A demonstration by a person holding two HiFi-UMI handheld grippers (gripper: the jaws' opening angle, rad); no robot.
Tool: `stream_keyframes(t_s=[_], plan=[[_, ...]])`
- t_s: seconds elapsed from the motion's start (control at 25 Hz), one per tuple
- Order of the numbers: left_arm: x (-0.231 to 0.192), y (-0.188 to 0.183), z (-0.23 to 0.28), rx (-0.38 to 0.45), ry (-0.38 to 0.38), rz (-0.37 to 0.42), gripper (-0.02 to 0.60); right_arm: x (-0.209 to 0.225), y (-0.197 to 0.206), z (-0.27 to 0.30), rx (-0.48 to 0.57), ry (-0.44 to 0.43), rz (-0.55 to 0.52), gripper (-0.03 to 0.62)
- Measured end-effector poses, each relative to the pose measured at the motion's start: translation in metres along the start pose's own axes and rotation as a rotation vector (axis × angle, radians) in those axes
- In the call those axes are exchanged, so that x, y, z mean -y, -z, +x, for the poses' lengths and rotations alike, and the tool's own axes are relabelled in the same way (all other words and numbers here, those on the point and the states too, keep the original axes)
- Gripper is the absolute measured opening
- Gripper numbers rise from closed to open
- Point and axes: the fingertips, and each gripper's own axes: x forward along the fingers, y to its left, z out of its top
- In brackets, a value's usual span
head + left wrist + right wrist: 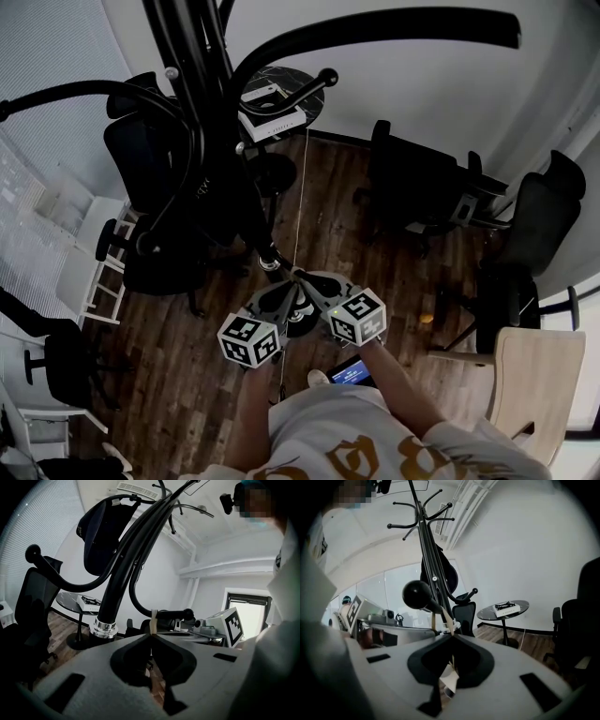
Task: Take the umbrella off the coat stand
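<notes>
While your left gripper [151, 637] and right gripper [451, 637] are each pinching the strap [153, 619], be sliding it off the hook [417, 595].

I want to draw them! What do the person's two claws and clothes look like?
Both the left claw and right claw are grey with dark cut-outs. Each carries a white cube printed with black square markers. The person's shirt is white with gold print.
</notes>
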Motion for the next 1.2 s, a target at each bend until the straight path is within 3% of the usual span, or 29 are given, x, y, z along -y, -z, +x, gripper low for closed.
stream_keyframes(t_s=[0.92, 1.2], plan=[[0.045, -0.004, -0.002, 0.023, 0.039, 0.019, 0.023, -0.004, -0.007, -0.048, 0.057, 0.016, 0.014, 0.014], [0.047, -0.017, -0.003, 0.093, 0.065, -0.078, 0.023, 0.003, -0.021, -0.053, 0.103, 0.04, 0.04, 0.014]])
